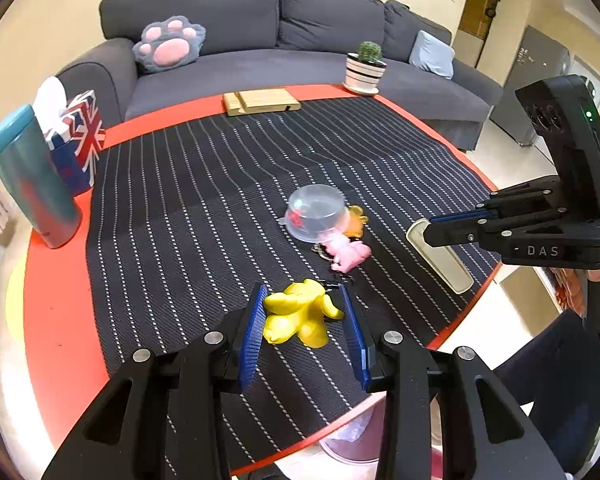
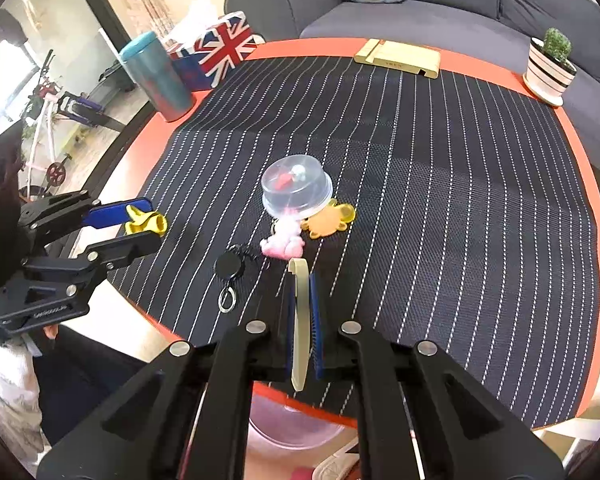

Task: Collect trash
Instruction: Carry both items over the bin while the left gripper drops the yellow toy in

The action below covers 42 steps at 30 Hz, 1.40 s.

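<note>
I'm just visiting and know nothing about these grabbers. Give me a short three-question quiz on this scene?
1. True or false: the left gripper holds a yellow balloon-like scrap.
2. What does the right gripper pinch? A) keyring B) flat cream strip C) cactus pot
3. What covers the red table?

Key: 1 true. 2 B, the cream strip. 3 a dark striped mat.

Dome (image 2: 296, 188) behind keyring (image 2: 229, 268), on mat (image 2: 460, 208)

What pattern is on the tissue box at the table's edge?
A Union Jack: red, white and blue. The tissue box shows best in the right wrist view.
</note>
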Available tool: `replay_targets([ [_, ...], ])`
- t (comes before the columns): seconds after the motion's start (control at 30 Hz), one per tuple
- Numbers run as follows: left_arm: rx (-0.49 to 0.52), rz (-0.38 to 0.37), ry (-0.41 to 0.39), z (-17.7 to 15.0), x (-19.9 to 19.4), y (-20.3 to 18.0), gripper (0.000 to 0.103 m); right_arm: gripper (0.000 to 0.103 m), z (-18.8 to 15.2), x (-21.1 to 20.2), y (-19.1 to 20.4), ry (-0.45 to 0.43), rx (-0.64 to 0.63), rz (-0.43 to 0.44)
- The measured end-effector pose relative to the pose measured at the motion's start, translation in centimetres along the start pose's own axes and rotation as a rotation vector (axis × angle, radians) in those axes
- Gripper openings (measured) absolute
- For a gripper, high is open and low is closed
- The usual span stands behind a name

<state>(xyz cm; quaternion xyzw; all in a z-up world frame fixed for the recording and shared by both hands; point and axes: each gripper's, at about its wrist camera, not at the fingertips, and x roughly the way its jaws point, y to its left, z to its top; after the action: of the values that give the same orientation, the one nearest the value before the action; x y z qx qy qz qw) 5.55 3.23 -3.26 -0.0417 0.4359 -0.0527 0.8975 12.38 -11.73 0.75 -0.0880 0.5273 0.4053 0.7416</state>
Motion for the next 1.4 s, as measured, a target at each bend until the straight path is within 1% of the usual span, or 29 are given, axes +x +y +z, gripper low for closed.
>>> replay_targets([
  [0.2,0.028,-0.018,-0.015,-0.3,-0.8,-1.4,0.037,0.007,-1.5,-2.1,0.2,-0.033,-0.025,0.018],
  [0.47,0.074,-0.054,-0.015,-1.2,-1.5,-3.5,0.037,0.007,-3.5,-4.4,1.2,-0.069,-0.075,0.034],
  [0.67,0.121,-0.082,-0.002,-2.2,-1.8,-5.4,0.037,0.007,-5.3,-5.1,2.3,-0.061,-0.132,0.051],
  [0.9,0.180,-0.119,0.012,-3.9,-2.4,-7.7,0.037,0.007,-7.6,-5.4,2.9,-0.037,-0.171,0.049],
  [1.1,0.224,-0.150,0.021,-4.8,-2.9,-9.3,0.037,0.007,-8.9,-6.0,2.9,-0.036,-0.178,0.053],
  [1.3,0.238,-0.171,0.018,-4.9,-3.1,-10.0,0.037,0.007,-9.3,-6.4,2.7,-0.043,-0.177,0.054],
  [1.33,0.239,-0.178,0.014,-4.8,-3.1,-10.1,0.039,0.007,-9.3,-6.4,2.8,-0.044,-0.178,0.055],
  [1.37,0.239,-0.183,0.014,-4.8,-3.1,-10.2,0.050,0.007,-9.3,-6.5,2.8,-0.045,-0.178,0.056],
  [1.4,0.241,-0.186,0.013,-4.8,-3.1,-10.3,0.059,0.007,-9.3,-6.6,2.8,-0.046,-0.179,0.058],
])
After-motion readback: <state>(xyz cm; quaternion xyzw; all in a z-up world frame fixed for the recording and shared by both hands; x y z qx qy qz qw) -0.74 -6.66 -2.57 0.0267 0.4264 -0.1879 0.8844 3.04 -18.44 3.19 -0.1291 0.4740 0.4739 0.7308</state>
